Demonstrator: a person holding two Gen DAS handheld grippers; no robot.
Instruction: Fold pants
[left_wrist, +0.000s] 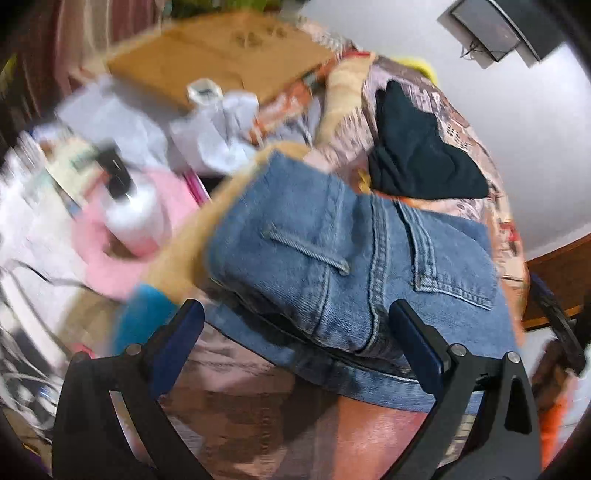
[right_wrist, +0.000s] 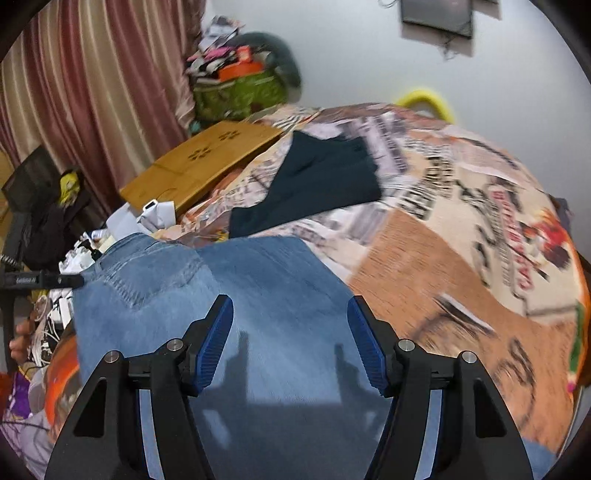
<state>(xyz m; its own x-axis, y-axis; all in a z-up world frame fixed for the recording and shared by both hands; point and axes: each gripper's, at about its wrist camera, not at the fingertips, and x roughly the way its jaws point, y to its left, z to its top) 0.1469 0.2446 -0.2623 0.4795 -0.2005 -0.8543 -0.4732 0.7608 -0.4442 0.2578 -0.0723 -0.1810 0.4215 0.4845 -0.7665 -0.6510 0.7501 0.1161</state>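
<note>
Blue denim pants (left_wrist: 332, 251) lie on a bed with a patterned cover. In the left wrist view I see the waist end, with a belt loop and a back pocket, folded over itself. My left gripper (left_wrist: 295, 314) is open, its jaws wide on either side of the folded denim edge. In the right wrist view the pants (right_wrist: 258, 288) spread flat below my right gripper (right_wrist: 290, 314), which is open and hovers just above the cloth, casting a shadow on it. The other gripper's tip (right_wrist: 66, 280) shows at the pants' far left edge.
A dark garment (right_wrist: 306, 184) lies on the patterned bedcover (right_wrist: 461, 240) beyond the pants. A wooden lap table (right_wrist: 207, 158) sits at the bed's far left. Bottles, a pink cloth (left_wrist: 122, 236) and clutter lie left of the bed. Curtains (right_wrist: 92, 85) hang behind.
</note>
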